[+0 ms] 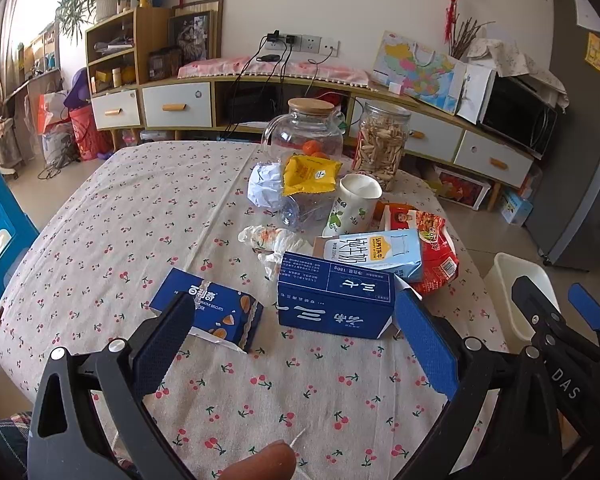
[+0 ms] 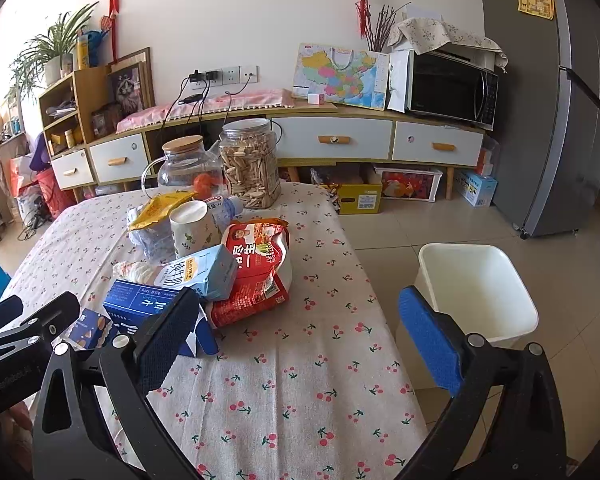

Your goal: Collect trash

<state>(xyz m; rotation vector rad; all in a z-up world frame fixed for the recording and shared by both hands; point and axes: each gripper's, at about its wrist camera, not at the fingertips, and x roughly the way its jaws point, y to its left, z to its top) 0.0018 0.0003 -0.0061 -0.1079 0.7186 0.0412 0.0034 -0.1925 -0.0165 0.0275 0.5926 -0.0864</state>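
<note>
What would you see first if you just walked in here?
A heap of wrappers and boxes in the middle of the cherry tablecloth, topped by a red snack bag and a pale blue milk carton. A white bin waits on the floor, right of the table.

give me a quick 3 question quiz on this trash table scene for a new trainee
1. True or false: the white bin stands on the floor beside the table and looks empty.
2. What lies on top of the big blue box? A) milk carton B) paper cup C) yellow packet
3. Fill in: both the left gripper and the right gripper are ____, holding nothing.

Key: 1 true; 2 A; 3 open
</note>
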